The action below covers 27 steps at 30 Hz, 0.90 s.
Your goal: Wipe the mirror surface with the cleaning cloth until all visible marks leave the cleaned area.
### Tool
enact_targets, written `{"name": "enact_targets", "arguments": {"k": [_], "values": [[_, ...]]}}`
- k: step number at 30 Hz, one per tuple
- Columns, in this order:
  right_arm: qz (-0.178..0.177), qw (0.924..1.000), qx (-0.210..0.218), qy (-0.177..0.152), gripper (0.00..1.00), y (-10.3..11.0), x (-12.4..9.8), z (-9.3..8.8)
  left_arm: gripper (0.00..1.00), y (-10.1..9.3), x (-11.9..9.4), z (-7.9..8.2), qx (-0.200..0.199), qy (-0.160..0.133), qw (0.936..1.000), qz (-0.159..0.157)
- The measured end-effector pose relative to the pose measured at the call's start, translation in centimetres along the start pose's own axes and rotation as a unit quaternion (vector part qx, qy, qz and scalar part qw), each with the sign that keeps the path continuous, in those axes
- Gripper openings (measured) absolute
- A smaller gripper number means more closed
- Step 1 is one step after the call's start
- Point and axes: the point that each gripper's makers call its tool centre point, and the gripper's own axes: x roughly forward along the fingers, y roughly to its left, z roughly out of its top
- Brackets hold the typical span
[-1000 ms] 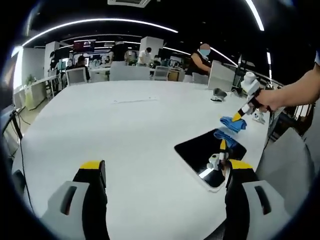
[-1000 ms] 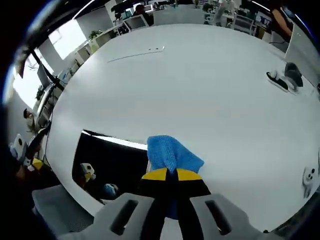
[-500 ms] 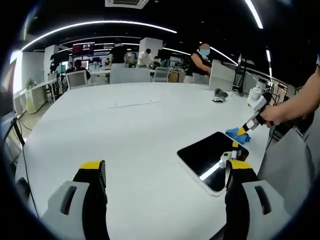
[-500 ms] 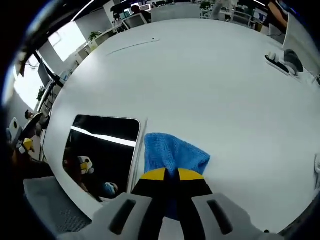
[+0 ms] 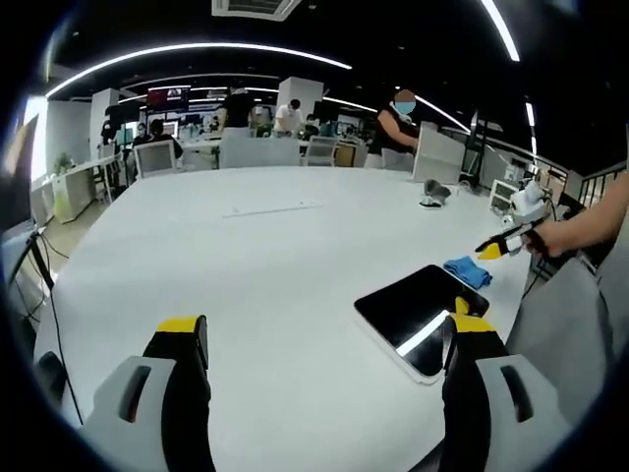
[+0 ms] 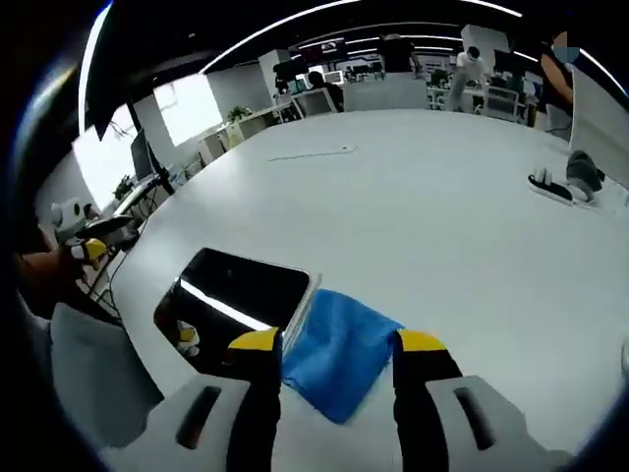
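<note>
Right tongs (image 6: 337, 341) have let go of the blue cleaning cloth (image 6: 337, 346) since a second ago, and now sit wide open above it. Cloth lies flat on the white tabletop (image 6: 423, 226), touching the mirror's (image 6: 241, 298) edge at its 3 o'clock side (dark glass, one bright reflected streak). Left tongs (image 5: 330, 333) hover open too, holding nothing, mirror (image 5: 421, 310) at 2 o'clock.

The blue cloth (image 6: 337, 351), gripped in the right claw (image 6: 337, 343) a second ago over the mirror's (image 6: 243, 300) edge, is now released onto the counter (image 6: 423, 216) beside the mirror, and that claw's jaws are spread and raised.
</note>
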Motion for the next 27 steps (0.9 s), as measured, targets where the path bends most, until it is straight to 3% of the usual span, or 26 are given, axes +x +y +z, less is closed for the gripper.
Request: {"name": "enact_targets", "arguments": {"k": [2,6,10,13,15,16,18,27], "values": [[0.001,0.9999,0.009,-0.009,0.53,-0.3,-1.0,-0.4,0.99,0.1,-0.2,-0.1,0.01,0.004,0.9999,-0.002],[-0.014,0.9993,0.009,-0.034,0.68,-1.2,-3.1,-1.3,0.99,0.4,-0.3,-0.5,-0.007,0.004,1.0,-0.001],[-0.024,0.9979,-0.054,-0.025,0.82,-1.4,-4.8,-2.5,0.99,-0.6,-0.3,-1.0,0.005,0.012,0.9998,-0.014],[-0.025,0.9978,-0.057,-0.024,0.93,-1.6,-5.5,-3.2,0.99,-0.6,-0.3,-1.3,0.011,0.016,0.9997,-0.015],[-0.038,0.9979,-0.046,-0.026,0.95,-2.4,-6.1,-3.5,0.99,-0.5,-0.3,-1.2,0.011,0.016,0.9997,-0.015],[-0.053,0.998,-0.022,-0.024,0.97,-3.1,-6.4,-3.8,0.99,-0.3,-0.3,-1.3,0.011,0.017,0.9997,-0.014],[-0.048,0.9975,-0.002,-0.051,0.98,-3.2,-6.9,-3.2,0.99,-0.3,-0.3,-1.1,0.011,0.015,0.9997,-0.014],[-0.052,0.9976,-0.01,-0.046,0.98,-3.1,-7.2,-3.4,0.99,-0.3,-0.3,-0.9,0.012,0.012,0.9997,-0.017]]}}
